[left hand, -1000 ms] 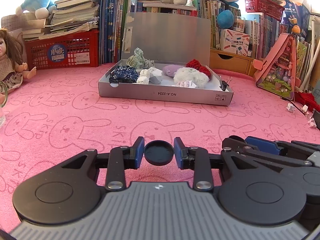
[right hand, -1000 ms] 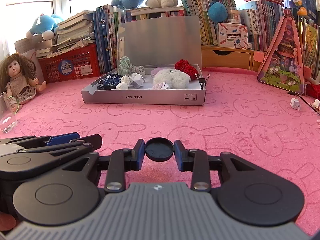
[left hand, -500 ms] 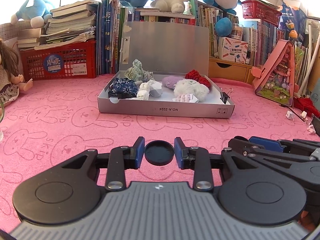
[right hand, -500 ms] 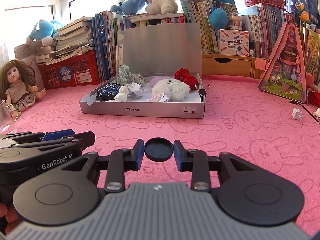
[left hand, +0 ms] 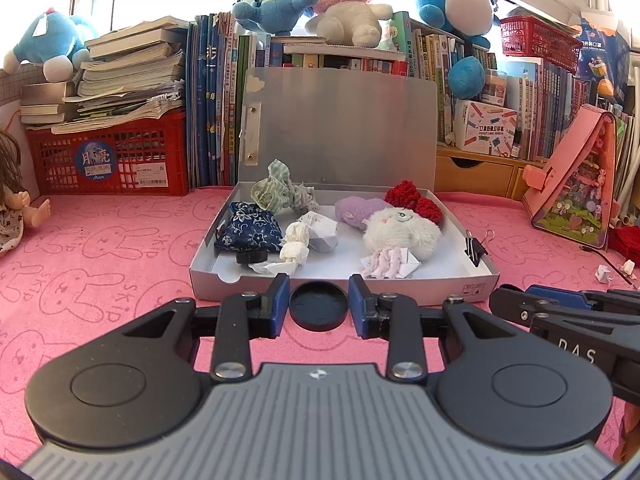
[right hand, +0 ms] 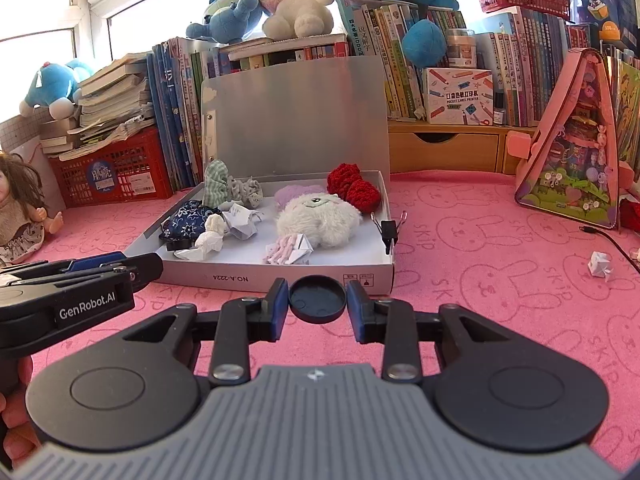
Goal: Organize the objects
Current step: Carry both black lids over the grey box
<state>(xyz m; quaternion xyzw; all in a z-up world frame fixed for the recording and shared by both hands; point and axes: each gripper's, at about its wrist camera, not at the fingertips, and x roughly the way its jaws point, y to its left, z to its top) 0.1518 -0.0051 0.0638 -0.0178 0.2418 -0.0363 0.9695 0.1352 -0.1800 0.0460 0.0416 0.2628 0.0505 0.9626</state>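
A grey open box (left hand: 344,286) (right hand: 280,278) sits on the pink mat with its lid standing up. In it lie a blue floral pouch (left hand: 248,230), a white fluffy toy (left hand: 402,234) (right hand: 318,218), a red knitted piece (left hand: 416,200), crumpled paper (left hand: 296,242) and a checked cloth (left hand: 274,190). My left gripper (left hand: 319,308) is shut on a black round cap (left hand: 318,307) just before the box's front wall. My right gripper (right hand: 318,299) is shut on another black round cap (right hand: 317,298), also near the front wall.
A black binder clip (left hand: 476,246) sits on the box's right wall. A folded paper piece (right hand: 600,264) lies on the mat at right. A doll (right hand: 18,216) sits far left. A red crate (left hand: 108,158), books and a pink toy house (right hand: 572,176) line the back.
Both grippers have moved forward toward the box and risen, so the box looms larger and its inside shows. Each still holds its black cap.
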